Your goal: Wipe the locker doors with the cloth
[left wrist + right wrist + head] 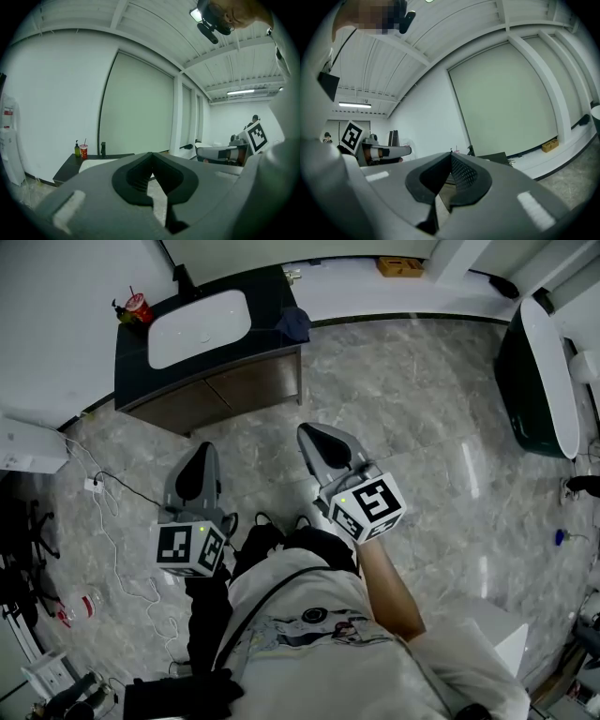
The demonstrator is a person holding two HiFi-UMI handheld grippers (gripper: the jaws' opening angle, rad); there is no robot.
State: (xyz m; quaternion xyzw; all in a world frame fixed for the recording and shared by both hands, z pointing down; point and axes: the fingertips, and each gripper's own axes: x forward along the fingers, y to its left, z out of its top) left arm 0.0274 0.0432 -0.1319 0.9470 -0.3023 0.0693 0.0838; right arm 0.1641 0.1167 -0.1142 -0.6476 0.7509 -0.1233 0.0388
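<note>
Marble floor [422, 399] lies between us and the vanity [131, 357], where the cloth [293, 324] sits on its right corner, above the doors [239, 390]. Our left gripper [201, 454] and right gripper [311, 435] are both closed and empty. Wiping hasn't begun, we judge; next we must approach, open and pinch the cloth. A cable [112, 521] trails at our left.

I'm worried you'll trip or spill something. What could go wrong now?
The white cable snakes over the floor left of the person's feet, so a step that way might snag it. The red cup stands on the vanity's corner and could be knocked over. Both the left gripper and right gripper have shut, empty fingers, so no cloth is held yet.
</note>
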